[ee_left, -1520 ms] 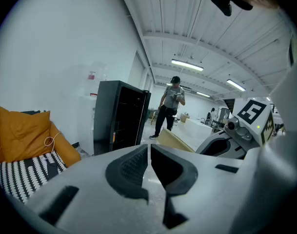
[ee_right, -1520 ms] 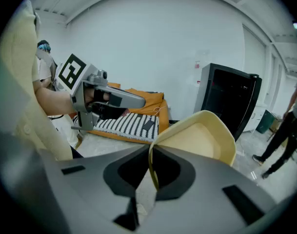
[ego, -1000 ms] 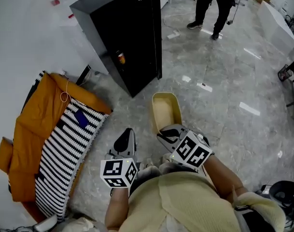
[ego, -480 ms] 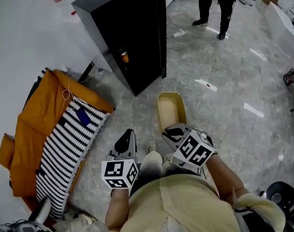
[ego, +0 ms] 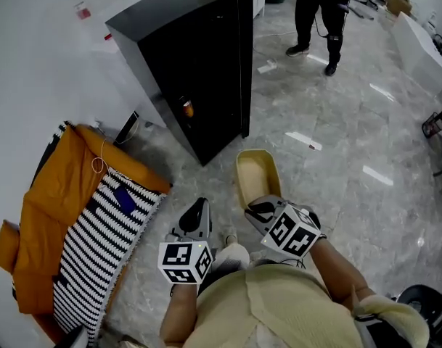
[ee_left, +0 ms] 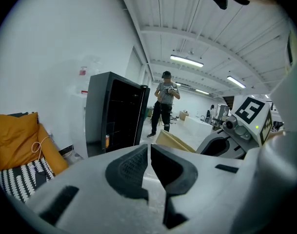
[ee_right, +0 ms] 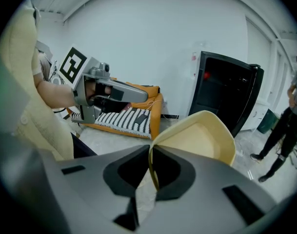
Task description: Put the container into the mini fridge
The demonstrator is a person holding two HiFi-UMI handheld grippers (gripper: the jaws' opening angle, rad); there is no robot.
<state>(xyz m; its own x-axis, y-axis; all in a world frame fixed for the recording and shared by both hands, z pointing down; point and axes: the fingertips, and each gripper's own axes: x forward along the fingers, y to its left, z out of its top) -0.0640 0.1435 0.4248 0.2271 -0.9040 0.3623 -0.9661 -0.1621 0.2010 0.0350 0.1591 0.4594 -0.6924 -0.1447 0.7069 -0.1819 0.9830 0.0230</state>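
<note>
Right gripper (ee_right: 150,165) pinched thin rim of container (ee_right: 203,139). Container was held out front, middle of head view, just below fridge (ego: 199,71), not touching it. Left gripper (ee_left: 148,164) was pressed together, nothing in it, low and left of middle.

Step, my guess: carrying container to fridge. Next move: lift toward dark front, ease in past fridge's right edge, miss can (ego: 186,109) low inside.

Floor (ego: 329,158) between was bare. Cushions (ego: 75,216) at left and person (ego: 318,13) at top were well apart.
</note>
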